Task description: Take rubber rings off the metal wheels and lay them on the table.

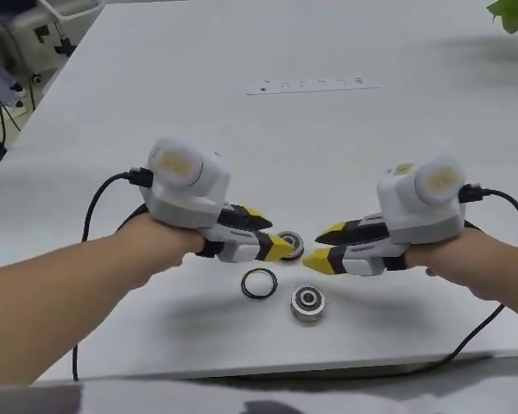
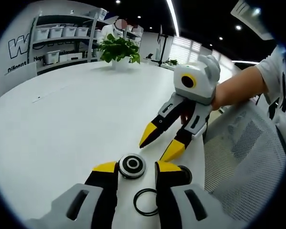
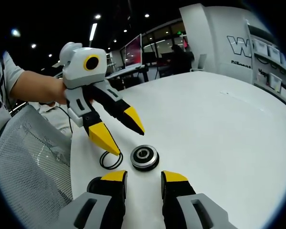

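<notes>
A metal wheel [image 1: 292, 244] with a dark rim lies on the white table, between the tips of both grippers. In the left gripper view this wheel [image 2: 132, 166] sits just ahead of my open left gripper [image 2: 137, 168]. In the right gripper view the wheel [image 3: 144, 157] lies a little beyond my open right gripper [image 3: 144, 176]. A loose black rubber ring [image 1: 258, 283] lies flat nearer the table's front edge. A second wheel [image 1: 308, 303] sits to its right, shiny and bare-looking. The left gripper [image 1: 276, 237] and the right gripper [image 1: 318, 247] point at each other, neither holding anything.
The table's front edge [image 1: 268, 366] runs close below the parts. Cables trail from both grippers over that edge. A thin strip with small marks [image 1: 312, 85] lies far back on the table. A potted plant [image 2: 118, 48] stands at the far end, and a mesh chair [image 3: 28, 162] stands beside the table.
</notes>
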`<state>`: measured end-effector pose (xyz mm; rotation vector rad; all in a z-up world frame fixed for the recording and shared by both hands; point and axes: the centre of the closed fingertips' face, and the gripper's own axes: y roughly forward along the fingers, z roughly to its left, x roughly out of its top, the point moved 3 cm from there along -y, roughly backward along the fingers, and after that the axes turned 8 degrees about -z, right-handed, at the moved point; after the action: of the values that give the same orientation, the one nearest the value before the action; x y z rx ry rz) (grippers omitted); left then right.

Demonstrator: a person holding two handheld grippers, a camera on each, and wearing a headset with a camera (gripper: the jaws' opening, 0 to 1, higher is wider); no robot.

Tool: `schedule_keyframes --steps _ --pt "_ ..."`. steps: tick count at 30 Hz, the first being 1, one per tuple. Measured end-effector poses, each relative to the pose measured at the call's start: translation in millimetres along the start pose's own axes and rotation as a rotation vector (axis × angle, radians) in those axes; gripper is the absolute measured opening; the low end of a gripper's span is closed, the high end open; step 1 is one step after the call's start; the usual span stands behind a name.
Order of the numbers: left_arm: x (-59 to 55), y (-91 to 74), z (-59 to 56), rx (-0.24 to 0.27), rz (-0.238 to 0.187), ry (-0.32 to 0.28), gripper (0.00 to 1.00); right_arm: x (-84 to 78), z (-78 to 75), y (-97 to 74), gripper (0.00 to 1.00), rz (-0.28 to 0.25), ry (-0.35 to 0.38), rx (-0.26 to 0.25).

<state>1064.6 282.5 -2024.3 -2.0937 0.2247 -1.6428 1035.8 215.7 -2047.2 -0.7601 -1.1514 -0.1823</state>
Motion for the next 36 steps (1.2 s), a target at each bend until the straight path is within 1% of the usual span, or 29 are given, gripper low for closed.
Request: schedule_keyframes --steps 2,8,10,14,16,17,18,19,28,32,33,34,36 --pt "-1.8 3.1 -0.1 0.0 0.008 0.006 0.25 -0.8 -0.4 0.1 0.26 0.001 0.001 0.001" --pt "-2.0 11.7 -3.7 -0.008 0.016 0.018 0.22 -1.0 -1.5 1.5 0.26 -0.001 -0.001 0.004" --pt "-2.7 13.3 -3.5 -0.009 0.02 0.021 0.21 -1.4 -1.8 1.9 0.26 0.0 0.0 0.005" --pt "-7.1 15.6 1.1 0.001 0.037 0.032 0.19 -2.5 -3.1 2.5 0.26 0.001 -0.001 0.006" --pt "-8.7 15.5 1.0 0.001 0.045 0.039 0.17 -2.7 -3.4 2.4 0.26 0.002 0.001 0.006" --pt "-10.6 15.8 0.9 0.0 0.056 0.051 0.16 -2.8 -3.8 2.2 0.26 0.002 0.0 0.005" --pt "-11.0 15.7 0.3 -0.004 0.058 0.06 0.15 -2.9 -4.0 2.1 0.26 0.002 0.001 0.005" --pt "-10.7 15.2 -0.9 0.0 0.054 0.068 0.15 -3.0 -4.2 2.2 0.26 0.002 0.002 0.005" --pt "-9.9 14.9 3.6 0.027 0.057 0.116 0.1 -1.7 -2.6 4.9 0.26 0.001 -0.002 0.005" --pt "-10.8 15.5 1.9 0.031 0.074 0.184 0.1 0.1 -2.5 7.4 0.26 -0.001 -0.007 0.002" --pt "-10.9 15.6 -0.6 0.033 0.078 0.2 0.09 0.4 -2.4 8.2 0.25 -0.001 -0.009 0.002" --pt "-10.6 15.8 -1.0 0.034 0.077 0.199 0.09 0.9 -2.1 9.4 0.25 0.0 -0.011 0.003" --pt "-10.1 15.9 2.6 0.04 0.076 0.193 0.08 1.7 -1.5 11.1 0.26 -0.001 -0.015 0.003"
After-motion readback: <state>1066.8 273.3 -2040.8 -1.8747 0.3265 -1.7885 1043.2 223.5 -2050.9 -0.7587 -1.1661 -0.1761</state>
